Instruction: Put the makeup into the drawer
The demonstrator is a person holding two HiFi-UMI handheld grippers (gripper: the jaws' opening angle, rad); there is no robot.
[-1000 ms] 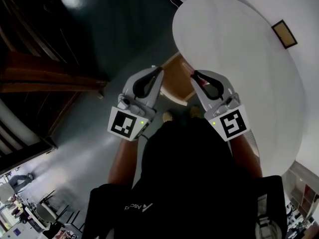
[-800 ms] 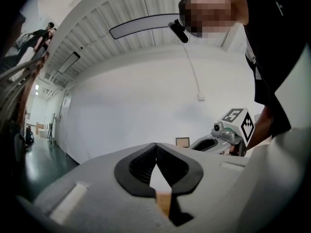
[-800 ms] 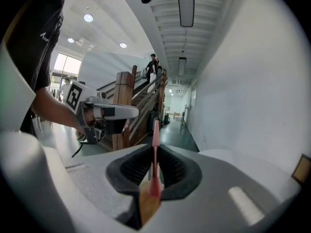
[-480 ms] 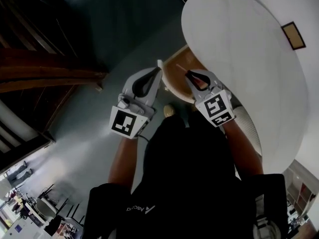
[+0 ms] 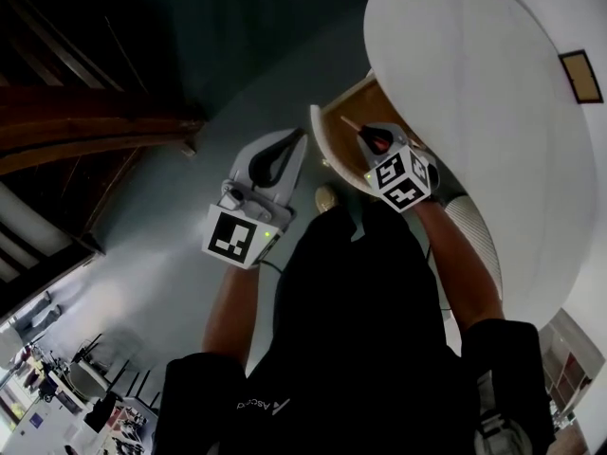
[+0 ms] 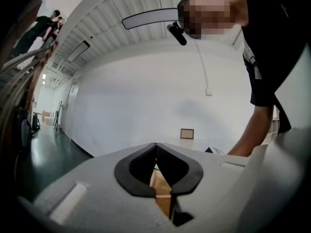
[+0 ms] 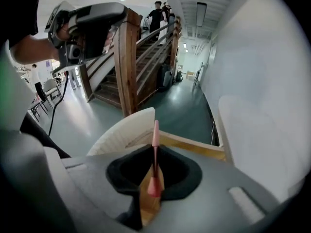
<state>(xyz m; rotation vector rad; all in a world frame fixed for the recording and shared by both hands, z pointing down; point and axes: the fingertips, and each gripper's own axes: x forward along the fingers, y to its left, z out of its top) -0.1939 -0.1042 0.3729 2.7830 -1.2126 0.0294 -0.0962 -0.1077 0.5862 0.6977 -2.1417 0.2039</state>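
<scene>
Right hand-held gripper (image 7: 154, 154) pinched pink makeup stick (image 7: 155, 132), tip past its jaws, over open drawer (image 5: 341, 114). Left hand-held gripper (image 6: 156, 152) was pressed together, empty

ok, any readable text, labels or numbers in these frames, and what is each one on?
"Asc": white print on the person's black shirt, upside down in the head view; the rest is too blurred to read.
Black-and-white square-marker cubes: patterns only, no letters or digits.
Small brown-framed picture on the white wall: too small to read.
Nothing else legible.
</scene>
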